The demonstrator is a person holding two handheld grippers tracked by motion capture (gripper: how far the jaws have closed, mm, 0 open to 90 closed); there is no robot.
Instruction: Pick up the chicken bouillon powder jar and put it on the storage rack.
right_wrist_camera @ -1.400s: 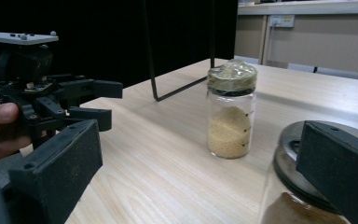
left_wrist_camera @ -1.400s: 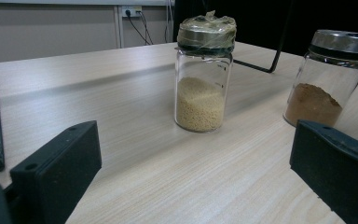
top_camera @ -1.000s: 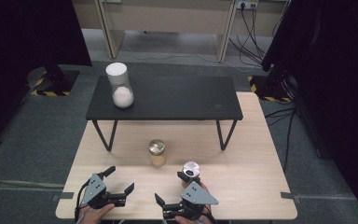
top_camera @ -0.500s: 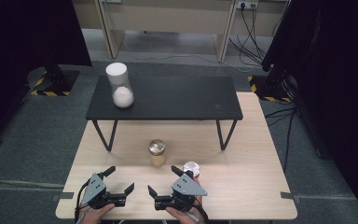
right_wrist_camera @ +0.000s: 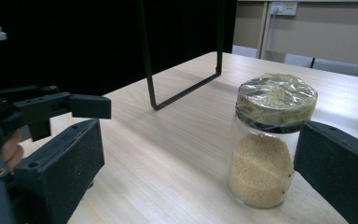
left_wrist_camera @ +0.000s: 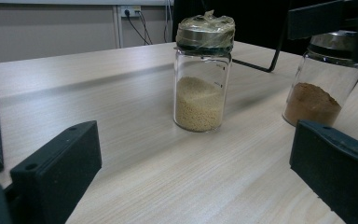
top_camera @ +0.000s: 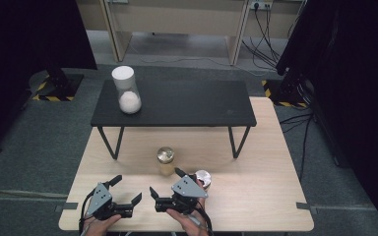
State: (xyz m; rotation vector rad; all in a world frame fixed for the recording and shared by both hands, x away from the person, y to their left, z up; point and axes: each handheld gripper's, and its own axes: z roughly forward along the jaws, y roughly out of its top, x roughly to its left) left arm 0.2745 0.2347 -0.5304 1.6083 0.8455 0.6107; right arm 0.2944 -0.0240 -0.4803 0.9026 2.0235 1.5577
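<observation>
1. The grain jar [top_camera: 166, 161] stands upright mid-worktop [top_camera: 256, 206], just ahead of the right claw [top_camera: 168, 189], whose jaws are spread wide and empty.
2. The left claw [top_camera: 126, 189] is also held wide, nothing gripped.
3. The spice jar [top_camera: 202, 179] sits close by, so a low, level approach is best kept, squeezing glass below the wrapped lid.
</observation>
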